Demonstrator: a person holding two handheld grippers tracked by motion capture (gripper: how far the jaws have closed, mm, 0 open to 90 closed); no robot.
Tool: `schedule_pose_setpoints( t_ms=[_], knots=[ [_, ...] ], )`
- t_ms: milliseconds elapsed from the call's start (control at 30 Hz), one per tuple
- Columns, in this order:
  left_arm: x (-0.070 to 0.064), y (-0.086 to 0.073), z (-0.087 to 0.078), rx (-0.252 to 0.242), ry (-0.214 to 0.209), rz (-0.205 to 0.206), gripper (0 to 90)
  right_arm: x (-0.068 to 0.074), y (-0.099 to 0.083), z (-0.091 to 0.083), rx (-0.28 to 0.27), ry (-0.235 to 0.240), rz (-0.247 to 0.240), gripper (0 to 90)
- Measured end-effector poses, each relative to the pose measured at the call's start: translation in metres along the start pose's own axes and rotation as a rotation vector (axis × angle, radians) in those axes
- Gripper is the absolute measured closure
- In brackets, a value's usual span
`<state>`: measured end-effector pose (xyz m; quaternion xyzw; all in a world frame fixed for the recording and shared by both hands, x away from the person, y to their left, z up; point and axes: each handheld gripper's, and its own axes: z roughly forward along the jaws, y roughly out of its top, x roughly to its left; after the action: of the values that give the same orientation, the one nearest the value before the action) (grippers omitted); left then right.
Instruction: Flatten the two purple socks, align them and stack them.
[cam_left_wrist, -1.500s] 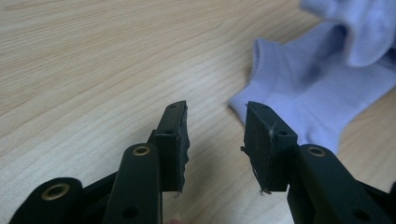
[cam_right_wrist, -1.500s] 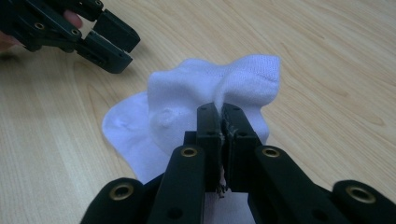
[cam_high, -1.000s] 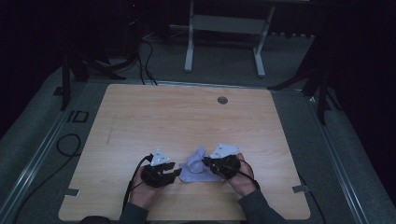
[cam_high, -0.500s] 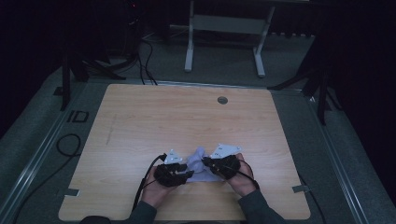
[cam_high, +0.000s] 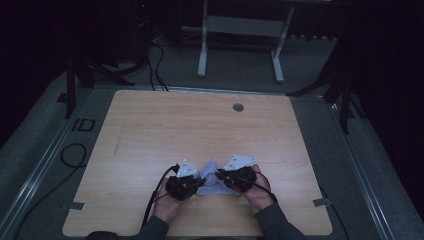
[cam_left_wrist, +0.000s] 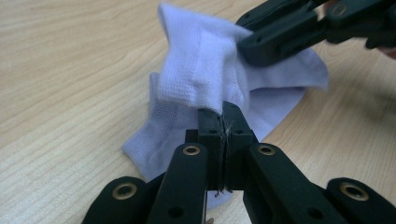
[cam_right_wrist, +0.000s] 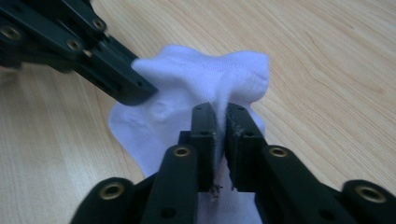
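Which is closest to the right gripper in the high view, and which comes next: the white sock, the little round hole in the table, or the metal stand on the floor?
1. The white sock: pinched by the right gripper, near the table's front edge.
2. The round hole: toward the table's far edge.
3. The metal stand: on the floor beyond the table, farthest.

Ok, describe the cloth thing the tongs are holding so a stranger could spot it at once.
Start at the wooden table and go to its near edge, where the person's two hands come in. Between the left tongs and the right tongs sits a small white sock, each pair shut on its ribbed fabric. It is the one soft, pale thing there, bunched up between black jaws.
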<state>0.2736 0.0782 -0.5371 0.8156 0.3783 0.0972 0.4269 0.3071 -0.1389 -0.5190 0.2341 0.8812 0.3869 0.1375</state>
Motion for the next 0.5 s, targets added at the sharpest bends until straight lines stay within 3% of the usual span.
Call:
schedule_pose_setpoints(
  t_ms=[200,367,500],
  knots=[
    [-0.002,0.002,-0.004,-0.011,0.009,0.017,89.0,-0.001,0.0,-0.009,-0.038,0.003,0.013,71.9],
    [-0.002,0.002,-0.004,-0.01,0.012,0.017,89.0,-0.009,0.0,-0.031,-0.095,-0.02,0.047,70.8],
    [-0.001,0.002,-0.004,-0.009,0.014,0.017,89.0,-0.024,-0.011,-0.041,-0.056,-0.064,0.105,71.2]
  ],
)
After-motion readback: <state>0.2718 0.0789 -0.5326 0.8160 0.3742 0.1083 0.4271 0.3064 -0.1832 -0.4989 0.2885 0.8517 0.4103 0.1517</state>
